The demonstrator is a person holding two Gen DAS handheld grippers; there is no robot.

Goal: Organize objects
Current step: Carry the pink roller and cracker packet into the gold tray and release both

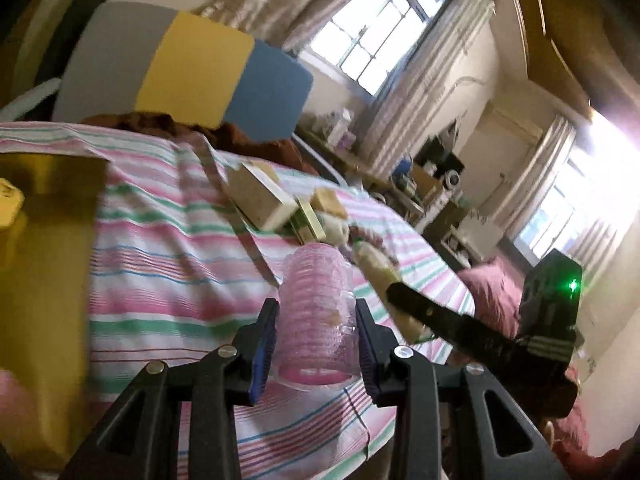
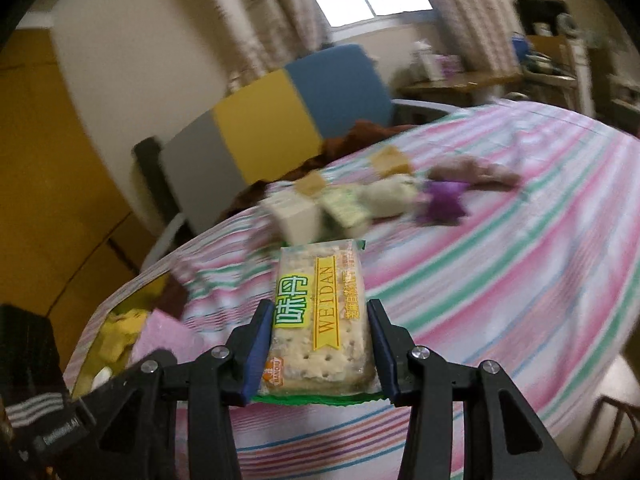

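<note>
Holding a pink hair roller (image 1: 314, 316), the left gripper (image 1: 316, 320) has its fingers (image 1: 264, 344) pinching the ribbed plastic tube from both sides; the roller sits upright between the blue pads, clear above the striped cloth (image 1: 160, 240).

Right gripper (image 2: 318, 344): fingers (image 2: 256, 352) closed on the long edges of a cracker packet (image 2: 320, 316), clear wrapper with green trim and a yellow label, held flat and lifted off the cloth. In the left wrist view the same packet (image 1: 380, 272) shows just right of the roller, at the tip of the other tool's black finger.

Counter, covered by the pink, white and green striped cloth:
- pale box (image 1: 260, 200), beyond the roller, towards the far edge;
- small green-and-gold packet (image 1: 308, 222), just beside the box;
- tan squares (image 2: 390, 160), beyond the box; blurred, possibly sponges or biscuits;
- white soft item (image 2: 390, 196), right of the box;
- purple item (image 2: 444, 200), right of the white one; too smeared to name;
- brown cloth (image 1: 256, 140), at the far edge.

Yellow bin (image 1: 48, 240), left of the roller at the cloth's edge; contents unclear. A pink sheet (image 2: 160, 340) lies by it.

Chair (image 1: 180, 72) with grey, yellow and blue back panels, behind the counter. Windows (image 1: 376, 28) with curtains beyond.
</note>
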